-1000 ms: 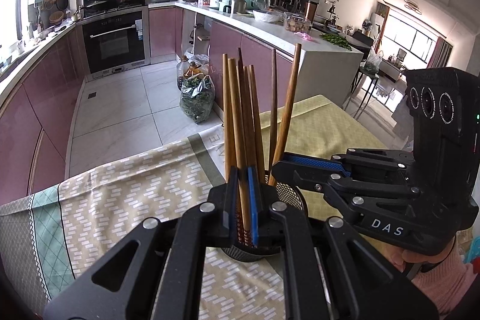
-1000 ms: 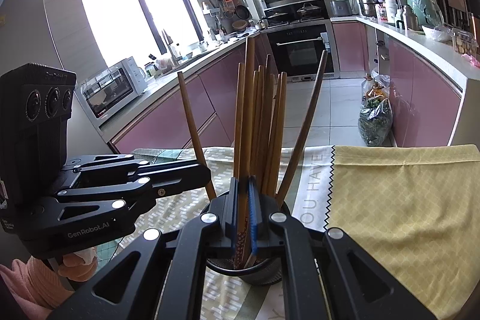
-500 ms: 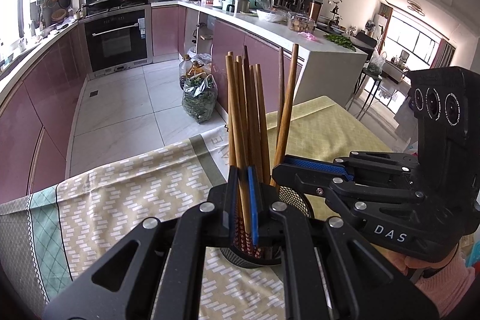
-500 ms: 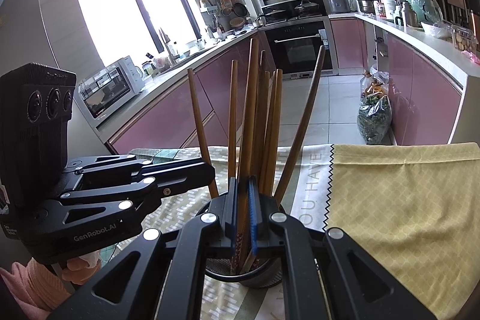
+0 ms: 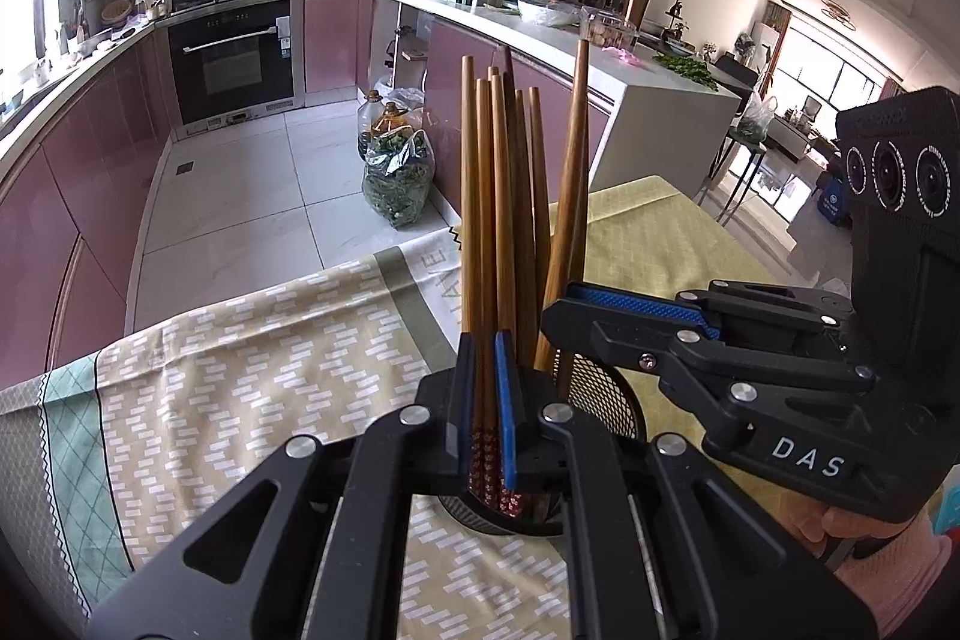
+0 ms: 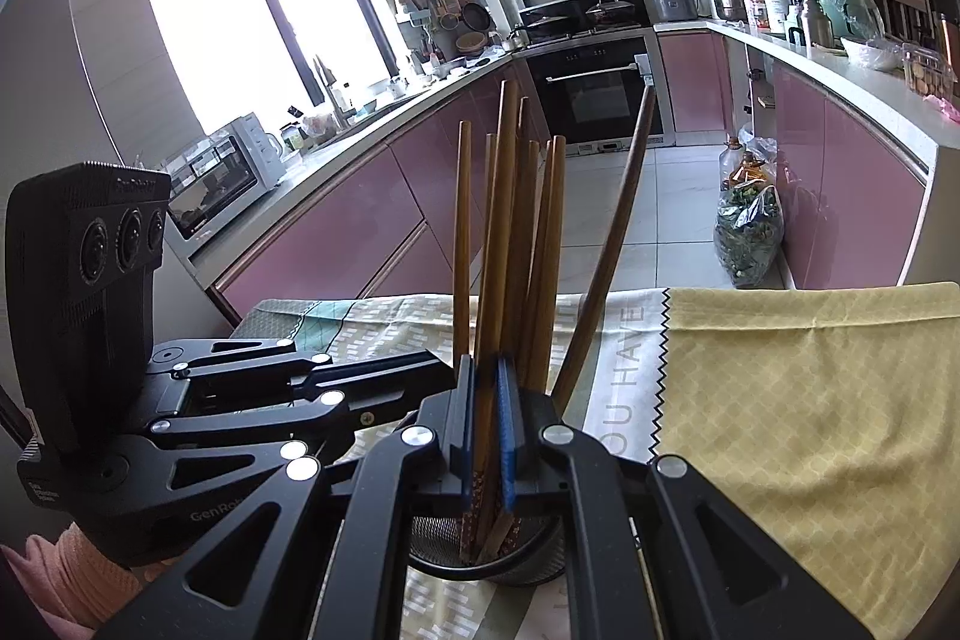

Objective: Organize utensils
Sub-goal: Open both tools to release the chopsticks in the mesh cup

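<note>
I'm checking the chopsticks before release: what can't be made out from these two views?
- Left wrist view: chopstick tips inside the mesh holder, hidden by the left gripper.
- Right wrist view: the holder's floor, hidden by the right gripper.
- Both: exact count of chopsticks, since they overlap.

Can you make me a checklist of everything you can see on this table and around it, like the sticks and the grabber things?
Surface: a patterned tablecloth beside a yellow cloth.
Job's things: wooden chopsticks standing upright in a black mesh holder; one chopstick leans off to the side.
Clutter: nothing seen on the table.
Grippers: left gripper shut on chopsticks; right gripper shut on chopsticks too, both just above the holder.
Cables: nothing seen.
Surroundings: kitchen with pink cabinets, an oven, a bag of greens on the floor, a crowded counter.
</note>
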Tool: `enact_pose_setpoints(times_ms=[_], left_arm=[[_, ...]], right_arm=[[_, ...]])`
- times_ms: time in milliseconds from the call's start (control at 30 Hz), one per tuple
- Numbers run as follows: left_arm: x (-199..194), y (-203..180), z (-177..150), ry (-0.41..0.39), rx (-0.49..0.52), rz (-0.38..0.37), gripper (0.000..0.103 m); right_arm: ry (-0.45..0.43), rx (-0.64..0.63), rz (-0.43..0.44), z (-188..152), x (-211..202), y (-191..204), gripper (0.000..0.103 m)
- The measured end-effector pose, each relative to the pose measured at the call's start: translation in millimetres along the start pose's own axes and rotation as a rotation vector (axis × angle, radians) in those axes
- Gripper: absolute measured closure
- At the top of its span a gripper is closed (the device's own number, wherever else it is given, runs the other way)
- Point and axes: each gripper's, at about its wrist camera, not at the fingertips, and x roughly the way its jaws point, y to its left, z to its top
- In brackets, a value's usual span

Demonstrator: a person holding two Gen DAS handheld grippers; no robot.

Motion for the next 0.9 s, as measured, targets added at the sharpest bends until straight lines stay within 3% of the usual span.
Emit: enact_pose_setpoints(times_ms=[600,900], left_arm=[[-8,20,-23,-0.026,-0.036,0.007,0.096],[-38,25,-46,-0.128,-0.078,0.055,0.061]], right_arm=[[-0.012,0.006,-0.008,-4,-2,0,0.09],[-0.052,-0.043,-0.03,-17,-19,12,0.072]])
